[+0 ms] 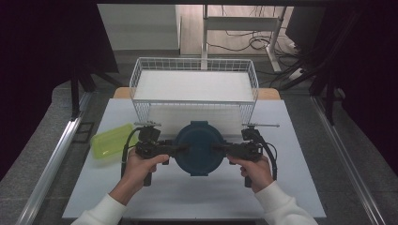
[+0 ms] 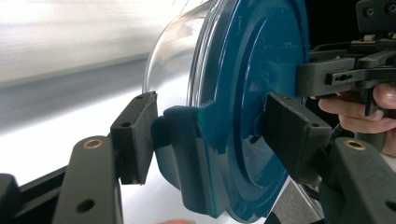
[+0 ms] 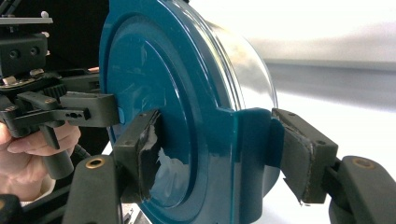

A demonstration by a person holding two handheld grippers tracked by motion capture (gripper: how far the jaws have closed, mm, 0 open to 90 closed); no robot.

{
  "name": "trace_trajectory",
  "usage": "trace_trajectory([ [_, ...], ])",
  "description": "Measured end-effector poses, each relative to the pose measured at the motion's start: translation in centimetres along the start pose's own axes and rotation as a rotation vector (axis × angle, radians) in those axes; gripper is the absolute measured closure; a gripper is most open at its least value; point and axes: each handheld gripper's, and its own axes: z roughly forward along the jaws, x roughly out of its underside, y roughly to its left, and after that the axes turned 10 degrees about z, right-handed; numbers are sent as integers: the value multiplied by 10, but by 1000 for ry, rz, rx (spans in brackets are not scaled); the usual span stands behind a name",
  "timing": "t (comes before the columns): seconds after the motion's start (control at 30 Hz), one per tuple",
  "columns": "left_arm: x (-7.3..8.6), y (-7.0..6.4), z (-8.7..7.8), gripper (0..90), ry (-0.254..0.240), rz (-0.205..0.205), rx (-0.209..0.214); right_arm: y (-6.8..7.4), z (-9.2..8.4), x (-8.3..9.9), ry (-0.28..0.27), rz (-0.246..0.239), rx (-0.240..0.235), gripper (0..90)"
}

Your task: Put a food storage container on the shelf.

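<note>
A round clear container (image 1: 199,147) with a dark blue lid sits between my two grippers, in front of the wire basket, lid up. My left gripper (image 1: 180,149) is shut on the latch tab on its left side, and my right gripper (image 1: 218,149) on the tab on its right side. In the left gripper view my left gripper (image 2: 212,135) has one pad on the blue lid (image 2: 252,93) and the other against the tab below the clear bowl (image 2: 173,60). In the right gripper view my right gripper (image 3: 222,154) clamps the blue lid (image 3: 154,84) the same way.
A white wire basket (image 1: 195,86) stands at the back of the white table (image 1: 187,197). A flat yellow-green plastic box (image 1: 110,140) lies left of my left hand. Metal rails run along both sides of the table.
</note>
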Motion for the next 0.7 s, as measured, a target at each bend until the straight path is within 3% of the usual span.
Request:
trace_trajectory([
  [0.7,-28,-2,-12,370,-27,27,-3,20,-10,-26,-25,-44,4,352],
])
